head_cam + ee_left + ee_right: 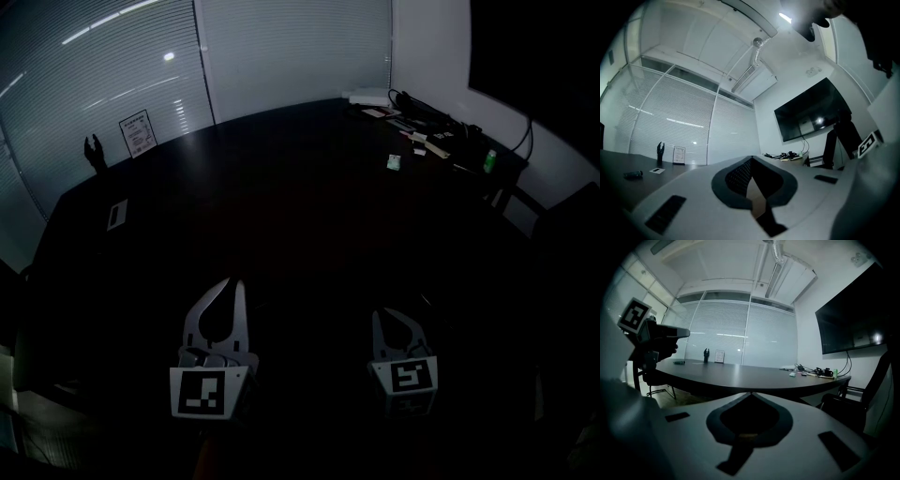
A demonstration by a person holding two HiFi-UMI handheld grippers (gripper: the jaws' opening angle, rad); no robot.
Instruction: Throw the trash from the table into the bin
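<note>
Head view: the long dark table (pixel 281 216) fills the frame and is mostly bare. Over the table's near edge are the left gripper (pixel 234 284) and the right gripper (pixel 382 317). Each has its jaws pressed together on nothing, and both gripper views show the tips meeting with no object between them.

The trash lies at the table's far right end: a heap of papers and cables (pixel 422 131), a green bottle (pixel 489 160) by the table's right rim, and a small pale packet (pixel 395 162) just inward of the heap. No bin shows in any view.

In my judgement, a claw must spread its jaws before it reaches that far end. The packet, lying apart, makes the easiest first pick. A low approach across the table should pinch it rather than push it. The cables are probably equipment, best left alone.
</note>
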